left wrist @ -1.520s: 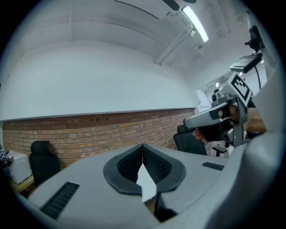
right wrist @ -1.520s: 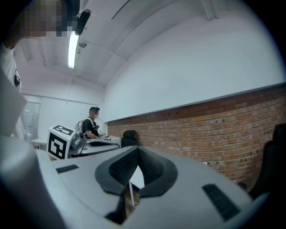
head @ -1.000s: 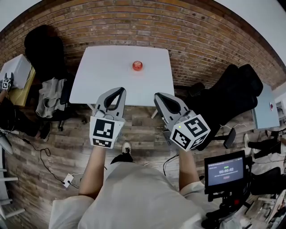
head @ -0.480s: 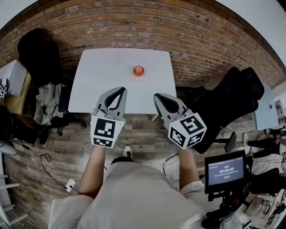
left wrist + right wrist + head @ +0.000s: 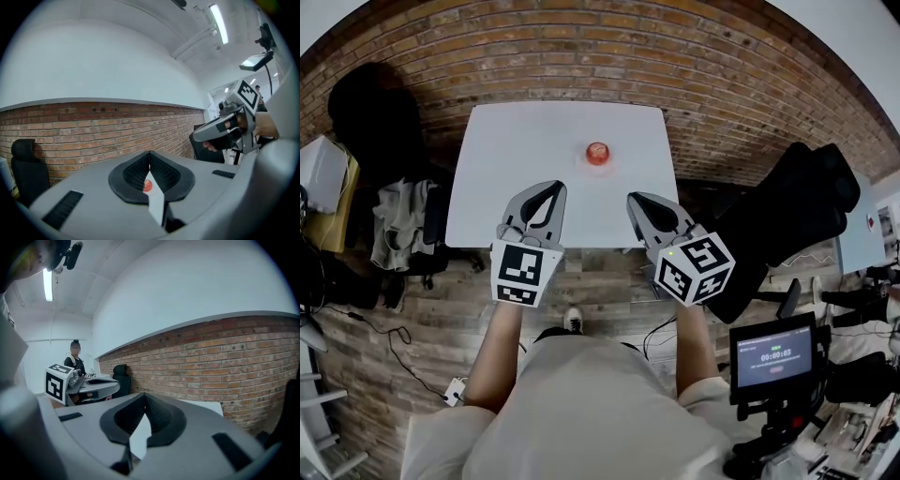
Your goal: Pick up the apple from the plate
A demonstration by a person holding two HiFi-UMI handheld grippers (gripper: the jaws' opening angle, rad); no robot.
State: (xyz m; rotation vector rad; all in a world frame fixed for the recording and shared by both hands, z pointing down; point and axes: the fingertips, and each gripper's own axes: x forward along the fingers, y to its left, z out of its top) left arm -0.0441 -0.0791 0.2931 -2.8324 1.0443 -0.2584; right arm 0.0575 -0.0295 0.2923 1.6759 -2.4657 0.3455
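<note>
Setting: seen from the head view, a person stands on a wooden floor [image 5: 422, 309] facing a white table [image 5: 506, 169] in the upper centre of the frame, with a brick wall [image 5: 581, 56] curving behind it.
Apple: a small red apple [image 5: 597, 153] sits on the far half of the table, just right of centre. No plate can be told apart from the white top.
Left gripper: the left gripper [image 5: 549, 190] is held at lower centre-left over the table's near edge. Its jaws are closed and hold nothing. In its own view the apple shows as a small red dot in the gap below the tips, well apart from them.
Right gripper: the right gripper [image 5: 641, 201] is held at lower centre-right beside the left one, pads together and empty. The apple does not show in its view.
Step in hand: this looks like the approach, with nothing grasped yet.
Next move: one gripper would likely need to open its jaws, reach up the frame across the table, straddle the apple, and close gently, since the round fruit could roll.
</note>
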